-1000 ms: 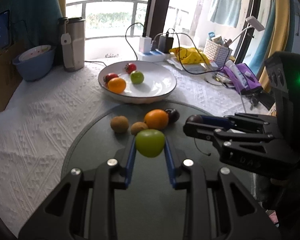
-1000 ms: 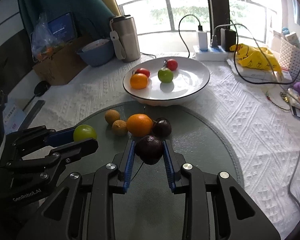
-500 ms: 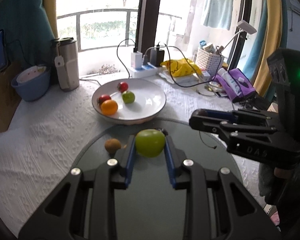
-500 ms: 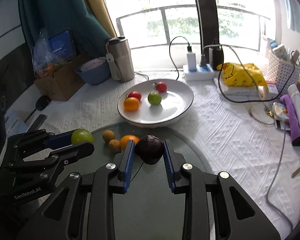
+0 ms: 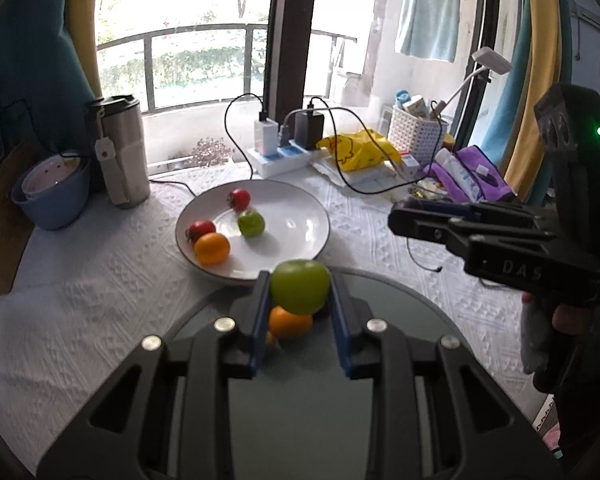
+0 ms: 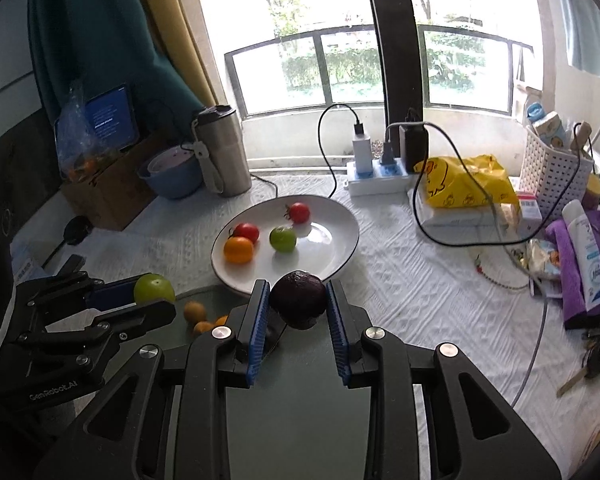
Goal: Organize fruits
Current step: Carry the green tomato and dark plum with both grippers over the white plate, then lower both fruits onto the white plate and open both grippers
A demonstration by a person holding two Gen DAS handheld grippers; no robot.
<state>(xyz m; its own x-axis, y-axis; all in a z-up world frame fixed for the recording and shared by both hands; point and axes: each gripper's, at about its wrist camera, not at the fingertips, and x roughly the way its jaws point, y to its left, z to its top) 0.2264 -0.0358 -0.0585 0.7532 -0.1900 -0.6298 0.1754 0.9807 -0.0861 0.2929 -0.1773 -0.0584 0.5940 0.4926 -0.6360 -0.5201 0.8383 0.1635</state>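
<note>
Fruit in your left gripper: a smooth, round green apple [image 5: 299,286], glossy and unmarked, held up above the round dark glass mat [image 5: 400,312], just short of the plate's near rim.
Fruit in your right gripper: a round, dark purple, dull-skinned fruit [image 6: 298,300], raised over the same mat, also close to the plate's near rim.
Plate: the shallow white ceramic plate [image 6: 340,220] sits on the white textured cloth covering the surface [image 6: 420,280]; it carries two red cherry tomatoes [image 6: 299,212], a small green fruit [image 6: 283,239] and a small orange citrus [image 6: 238,249], all on its left half.
Fruit left on the mat: an orange [image 5: 290,322] lies directly below your green apple, and small brownish-orange fruits [image 6: 195,312] sit beside it, partly hidden by your grippers.
Around: a steel travel tumbler [image 5: 120,150], a blue bowl [image 5: 52,196], a white power strip with chargers [image 6: 376,180], a yellow plastic bag [image 6: 468,182] and a white lattice basket [image 6: 556,172] stand beyond the plate; black cables loop across the cloth near its far rim.
Left gripper [image 5: 299,300]: your blue-padded fingers [image 5: 260,312] are closed partway, pressing the apple from both sides.
Right gripper [image 6: 298,312]: your fingers [image 6: 259,316] are likewise narrowed onto the purple fruit, pads touching its flanks.
</note>
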